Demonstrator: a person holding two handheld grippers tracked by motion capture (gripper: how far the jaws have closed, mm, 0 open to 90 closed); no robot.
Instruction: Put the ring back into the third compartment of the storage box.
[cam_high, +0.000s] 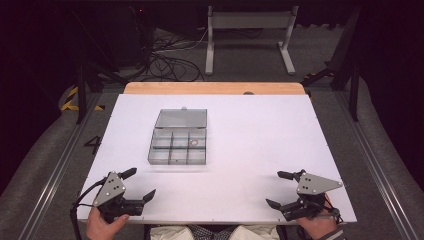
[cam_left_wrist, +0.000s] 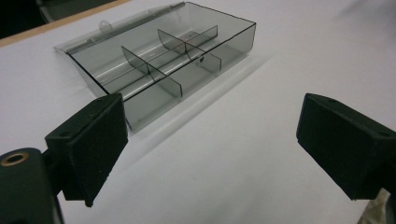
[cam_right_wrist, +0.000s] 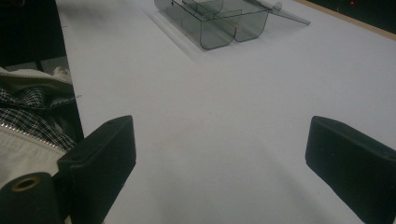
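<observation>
Item: clear compartment box (cam_high: 178, 141), lid open, far-centre on the white table (cam_high: 250, 165); our left gripper (cam_high: 136, 185) and right gripper (cam_high: 279, 189) rest near, jaws spread, empty; start step, we judge; next, reach forward.

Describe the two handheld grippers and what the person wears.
Each gripper, left and right, is black with two blocky fingers, a brass-ringed hole near the base, and a grey three-cornered plate dotted with small holes on top. A black cable trails from the left one. The person wears a cream zipped jacket over a black-and-white checked shirt.
</observation>
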